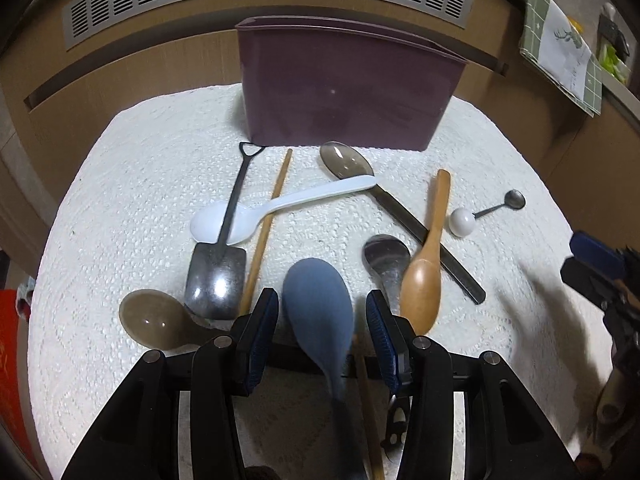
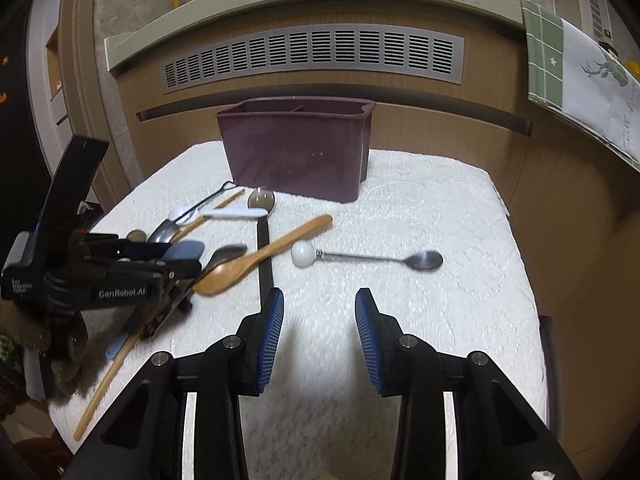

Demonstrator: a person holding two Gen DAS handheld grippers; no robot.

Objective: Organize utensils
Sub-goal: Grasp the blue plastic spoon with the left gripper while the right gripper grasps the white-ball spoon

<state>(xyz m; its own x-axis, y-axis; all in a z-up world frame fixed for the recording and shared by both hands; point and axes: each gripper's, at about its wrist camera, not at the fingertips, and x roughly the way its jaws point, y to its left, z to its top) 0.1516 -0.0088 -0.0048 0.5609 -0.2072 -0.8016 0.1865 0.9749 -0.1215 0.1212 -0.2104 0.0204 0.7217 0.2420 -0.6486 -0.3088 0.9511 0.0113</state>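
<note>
Between the left pads: the left gripper [image 1: 322, 322] stands wide apart around the blue-grey spoon [image 1: 320, 312], bowl forward between the two pads, neither pad visibly touching it yet.
Grip advice: close on the narrow neck behind the bowl, I'd say, not the rounded bowl, which looks likely to squirt out.
Close neighbours: wooden spoon [image 1: 424, 276] and a steel spoon [image 1: 386, 258] just right of the pad, shovel-shaped spoon [image 1: 216, 276] and chopstick [image 1: 266, 224] just left; lift straight up to avoid dragging them.
Right gripper [image 2: 319, 332]: parted and holding nothing, above bare cloth, near the ball-handled spoon [image 2: 368, 258].
Destination: the purple bin [image 1: 344, 84] stands at the far edge of the white cloth [image 1: 120, 184], its top open, a divider showing.
Open room: bare cloth on the right side; the cloth's edges drop off close behind the bin and at both sides.
</note>
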